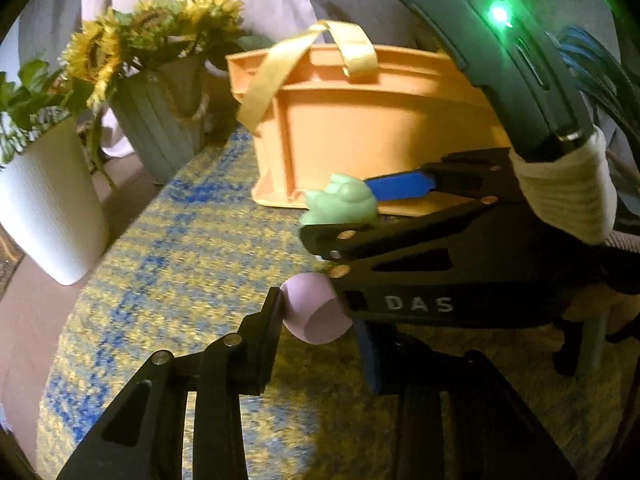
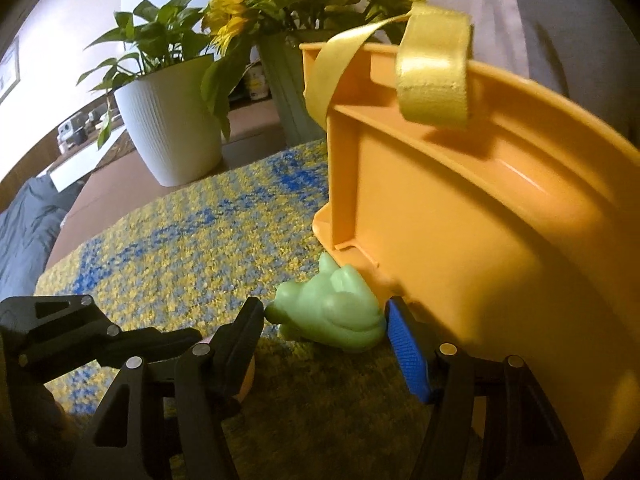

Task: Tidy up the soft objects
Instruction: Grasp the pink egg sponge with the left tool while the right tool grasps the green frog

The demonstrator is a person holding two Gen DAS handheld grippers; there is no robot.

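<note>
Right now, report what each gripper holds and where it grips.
Left gripper pinches the pink soft piece across its sides. Right gripper brackets the green toy by its two ends on the rug; a firm squeeze cannot be confirmed.

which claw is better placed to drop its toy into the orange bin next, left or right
Probably the right. Its claw brackets the green toy right at the foot of the orange bin, so only a lift remains. The left claw pinches the pink toy farther out on the rug, behind the right one.

Two soft toys (image 1: 340, 205), one orange basket (image 1: 360, 120), two plant pots (image 1: 48, 200), one rug (image 1: 180, 260)
</note>
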